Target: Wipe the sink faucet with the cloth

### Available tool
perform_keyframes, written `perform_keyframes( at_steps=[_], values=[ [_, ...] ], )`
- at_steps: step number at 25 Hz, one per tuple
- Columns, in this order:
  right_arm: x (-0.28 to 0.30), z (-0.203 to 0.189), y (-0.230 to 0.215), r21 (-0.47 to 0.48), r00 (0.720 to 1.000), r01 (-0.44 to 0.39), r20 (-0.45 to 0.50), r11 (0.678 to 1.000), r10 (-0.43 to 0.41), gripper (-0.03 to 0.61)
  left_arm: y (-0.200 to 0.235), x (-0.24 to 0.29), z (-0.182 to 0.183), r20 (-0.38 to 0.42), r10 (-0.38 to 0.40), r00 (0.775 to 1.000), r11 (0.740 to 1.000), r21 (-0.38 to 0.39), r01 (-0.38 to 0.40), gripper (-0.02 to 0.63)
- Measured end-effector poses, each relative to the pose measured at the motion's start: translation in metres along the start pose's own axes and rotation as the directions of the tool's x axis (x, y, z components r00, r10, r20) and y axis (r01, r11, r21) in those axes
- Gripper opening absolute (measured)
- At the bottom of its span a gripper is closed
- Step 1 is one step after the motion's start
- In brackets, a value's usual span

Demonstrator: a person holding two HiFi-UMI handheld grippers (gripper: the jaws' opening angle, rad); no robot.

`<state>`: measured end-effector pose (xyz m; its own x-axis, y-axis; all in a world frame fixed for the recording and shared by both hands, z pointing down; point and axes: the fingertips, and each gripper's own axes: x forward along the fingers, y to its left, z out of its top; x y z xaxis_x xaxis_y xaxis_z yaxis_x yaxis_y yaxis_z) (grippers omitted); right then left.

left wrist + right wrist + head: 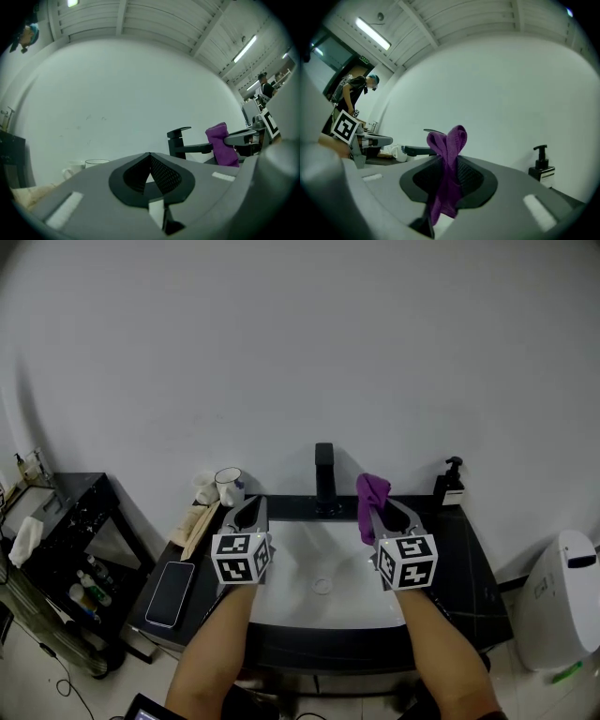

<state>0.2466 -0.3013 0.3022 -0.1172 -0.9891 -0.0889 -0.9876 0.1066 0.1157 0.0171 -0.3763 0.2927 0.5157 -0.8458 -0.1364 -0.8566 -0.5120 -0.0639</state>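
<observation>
soft, even light fills the head view. the wall [394, 343] reads bright, greying toward the corners. shadows are faint, deepest under the counter [464, 559] at the near edge. both gripper views bulge like a fisheye, ringed by black vignette. a strip light [372, 33] glares white at far left in the right gripper view, and a second strip light [244, 48] shows far right in the left one. the foreground close to each lens is blurred, while the cloth [447, 140] stays fairly sharp.
</observation>
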Motion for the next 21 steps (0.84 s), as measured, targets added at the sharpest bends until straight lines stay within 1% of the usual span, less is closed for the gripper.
perform_keyframes(
  at_steps=[4, 8, 11, 14, 21],
  values=[
    [0.004, -0.009, 0.0, -0.008, 1.0, -0.014, -0.019, 1.0, 0.014, 0.089, -0.002, 0.001, 0.001, -0.012, 0.008, 1.0, 1.0, 0.029, -0.007, 0.017],
    [0.003, -0.006, -0.003, 0.006, 1.0, -0.017, 0.001, 1.0, 0.017, 0.089, -0.002, 0.001, 0.001, -0.02, 0.003, 1.0, 1.0, 0.006, -0.003, 0.017],
    [0.004, -0.008, 0.007, -0.044, 0.999, -0.035, -0.006, 0.998, 0.035, 0.089, 0.002, 0.001, 0.0, -0.02, 0.012, 1.0, 1.0, -0.014, -0.012, 0.017],
    [0.004, -0.009, 0.011, -0.072, 0.999, -0.042, -0.01, 0.997, 0.041, 0.09, 0.003, 0.0, -0.003, -0.033, 0.02, 0.999, 1.0, -0.01, -0.02, 0.017],
    [0.005, -0.012, 0.008, -0.064, 0.999, -0.035, -0.016, 0.997, 0.035, 0.089, 0.001, 0.0, -0.005, -0.042, 0.016, 0.999, 1.0, 0.011, -0.016, 0.018]
  ],
)
